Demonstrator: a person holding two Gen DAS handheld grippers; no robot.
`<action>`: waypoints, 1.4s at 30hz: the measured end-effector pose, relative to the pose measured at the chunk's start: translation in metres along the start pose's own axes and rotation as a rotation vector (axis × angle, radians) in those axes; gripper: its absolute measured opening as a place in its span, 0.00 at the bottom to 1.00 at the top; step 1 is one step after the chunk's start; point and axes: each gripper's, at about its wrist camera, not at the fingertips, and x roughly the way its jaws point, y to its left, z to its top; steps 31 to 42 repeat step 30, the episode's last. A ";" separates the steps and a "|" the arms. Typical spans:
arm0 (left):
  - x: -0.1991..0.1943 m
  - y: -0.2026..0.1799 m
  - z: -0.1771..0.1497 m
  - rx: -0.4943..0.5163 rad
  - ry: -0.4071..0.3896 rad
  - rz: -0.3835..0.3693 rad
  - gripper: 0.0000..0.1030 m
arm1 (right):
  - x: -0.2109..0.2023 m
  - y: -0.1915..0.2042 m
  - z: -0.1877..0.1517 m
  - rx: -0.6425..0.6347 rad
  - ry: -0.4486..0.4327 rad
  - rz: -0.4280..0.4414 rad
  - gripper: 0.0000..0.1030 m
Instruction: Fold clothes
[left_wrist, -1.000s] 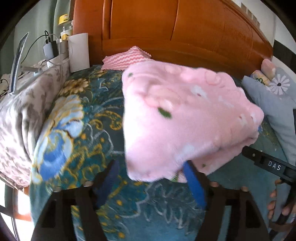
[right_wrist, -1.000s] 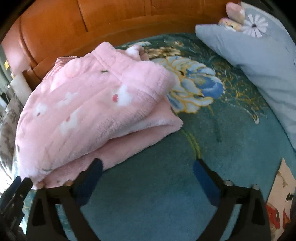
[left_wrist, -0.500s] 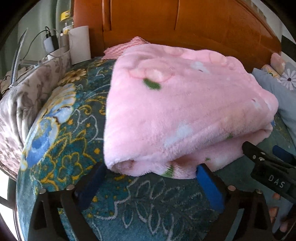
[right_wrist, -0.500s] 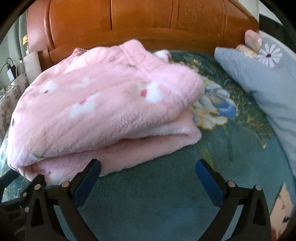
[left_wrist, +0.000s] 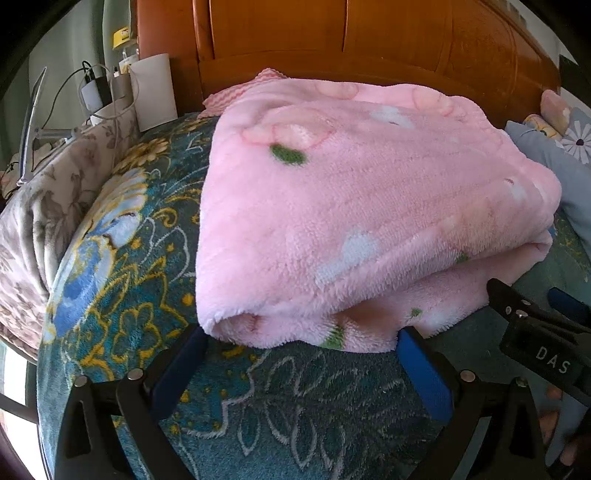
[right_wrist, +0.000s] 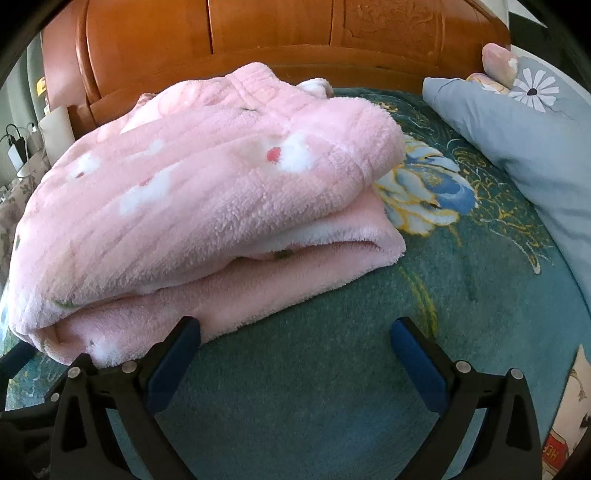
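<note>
A pink fleece garment (left_wrist: 362, 206) with white flowers lies folded in a thick stack on the teal floral bedspread (left_wrist: 122, 280). It also shows in the right wrist view (right_wrist: 207, 206). My left gripper (left_wrist: 301, 341) is open and empty, its blue pads at the near edge of the stack. My right gripper (right_wrist: 295, 332) is open and empty, its left pad just at the stack's front edge. The right gripper's body (left_wrist: 535, 332) shows at the right of the left wrist view.
A wooden headboard (right_wrist: 280, 40) runs along the back. A grey-blue pillow (right_wrist: 524, 144) lies at the right. A floral quilt (left_wrist: 40, 206), a white box (left_wrist: 153, 90) and chargers sit at the left. A striped pink cloth (left_wrist: 236, 92) lies behind the stack.
The left gripper let go of the pink garment's edge and opened; the flap settled flat on the stack. Both grippers drew back slightly toward the near edge.
</note>
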 end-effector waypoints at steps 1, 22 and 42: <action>0.000 0.000 0.000 0.002 0.000 0.002 1.00 | 0.000 0.000 0.000 -0.002 0.001 -0.003 1.00; -0.003 -0.004 -0.004 0.007 -0.003 0.001 1.00 | 0.000 -0.002 0.012 0.000 0.007 -0.005 1.00; -0.004 -0.003 -0.004 0.003 -0.003 -0.003 1.00 | -0.005 -0.005 0.012 0.003 0.006 -0.004 1.00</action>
